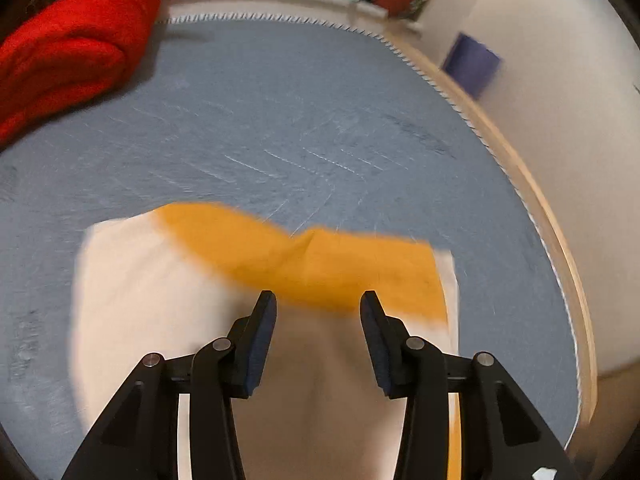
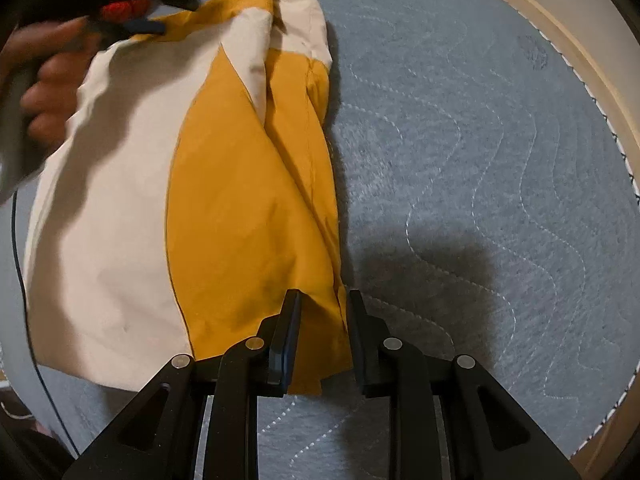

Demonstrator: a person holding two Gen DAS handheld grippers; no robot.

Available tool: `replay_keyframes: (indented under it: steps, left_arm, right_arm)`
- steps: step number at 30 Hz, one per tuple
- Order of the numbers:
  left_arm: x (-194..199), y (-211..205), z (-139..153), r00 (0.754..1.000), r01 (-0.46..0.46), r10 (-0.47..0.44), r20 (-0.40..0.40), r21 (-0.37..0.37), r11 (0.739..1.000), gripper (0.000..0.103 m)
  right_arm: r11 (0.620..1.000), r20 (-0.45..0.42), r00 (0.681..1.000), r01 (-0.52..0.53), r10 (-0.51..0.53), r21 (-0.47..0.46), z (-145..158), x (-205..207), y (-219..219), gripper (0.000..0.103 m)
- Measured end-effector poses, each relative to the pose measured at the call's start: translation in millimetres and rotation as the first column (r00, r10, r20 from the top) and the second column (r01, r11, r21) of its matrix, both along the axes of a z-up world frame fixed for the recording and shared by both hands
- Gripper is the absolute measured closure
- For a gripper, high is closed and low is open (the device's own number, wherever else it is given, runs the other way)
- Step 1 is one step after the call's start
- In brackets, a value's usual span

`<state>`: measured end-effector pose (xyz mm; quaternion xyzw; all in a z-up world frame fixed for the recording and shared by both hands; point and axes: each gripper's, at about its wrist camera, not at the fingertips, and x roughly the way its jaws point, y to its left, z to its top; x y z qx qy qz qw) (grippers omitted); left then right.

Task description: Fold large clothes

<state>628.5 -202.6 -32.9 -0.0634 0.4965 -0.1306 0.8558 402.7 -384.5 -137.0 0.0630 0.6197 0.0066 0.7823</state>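
garment: a cream and mustard-yellow jacket (image 2: pixel 224 184) lying folded into a long strip on the grey quilted mat (image 2: pixel 480 160)
long axis: in the right wrist view it runs straight away from the right gripper (image 2: pixel 324 296), near end at the fingertips, far end up by the left one
which way it points: pale rounded end farthest from the right gripper; can't tell if that's the hood or a cuff
right gripper: jaws fairly narrow, with the yellow hem corner between them; looks pinched, pads right against the cloth
left gripper (image 1: pixel 318 298): jaws partly apart, nothing between them, hovering over the cream panel with a yellow band just ahead of the tips; view's pretty blurry
left hand (image 2: pixel 44 84): wrapped round the left gripper's handle, at the strip's far left
other stuff: red fabric pile (image 1: pixel 68 60) far ahead-left of the left gripper, on the mat's edge
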Motion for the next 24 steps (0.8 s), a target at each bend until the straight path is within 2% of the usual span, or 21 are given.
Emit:
replay_keyframes:
  steps: [3,5,7,9,11,13,17,20,23,24]
  left_arm:
    - [-57,28,5,0.998,0.066,-0.066,-0.009,0.04,0.997,0.062]
    - [-102,49,-5,0.994,0.107,-0.105,-0.031,0.066,0.992,0.062]
    - [-146,64,-22,0.991,0.133,-0.128,-0.051,0.115,0.984,0.063]
    - [-181,74,-36,0.991,0.136,-0.134,-0.022,0.185,0.973,0.063]
    - [-216,83,-42,0.99,0.134,-0.142,0.018,0.224,0.965,0.061]
    - [-234,94,-46,0.992,0.111,-0.119,0.03,0.181,0.977,0.06]
    - [-241,103,-40,0.992,0.128,-0.128,-0.013,0.109,0.986,0.058]
    - [-220,119,-25,0.998,0.064,-0.065,-0.017,-0.029,0.998,0.057]
    - [-172,141,-37,0.996,-0.042,0.027,-0.08,-0.191,0.981,0.03]
    - [-160,147,-45,0.992,-0.08,0.056,-0.112,-0.227,0.971,0.03]
  right_arm:
    - [0.999,0.032,0.999,0.02,-0.021,0.036,7,1,-6,0.075]
    - [0.998,0.045,0.998,0.044,-0.046,0.045,9,0,-11,0.064]
    - [0.997,0.051,0.996,0.064,-0.067,0.05,8,-1,-15,0.057]
    - [0.995,0.046,0.996,0.073,-0.077,0.069,4,-2,-17,0.055]
    - [0.992,0.038,0.996,0.077,-0.081,0.101,-1,-4,-19,0.052]
    - [0.989,0.034,0.995,0.084,-0.089,0.122,-4,-6,-21,0.049]
    - [0.986,0.033,0.994,0.095,-0.1,0.134,-8,-9,-25,0.043]
    - [0.983,0.03,0.993,0.106,-0.111,0.149,-11,-9,-30,0.042]
    - [0.98,0.027,0.993,0.108,-0.114,0.164,-14,-10,-29,0.042]
    - [0.98,0.026,0.993,0.106,-0.112,0.168,-15,-10,-34,0.042]
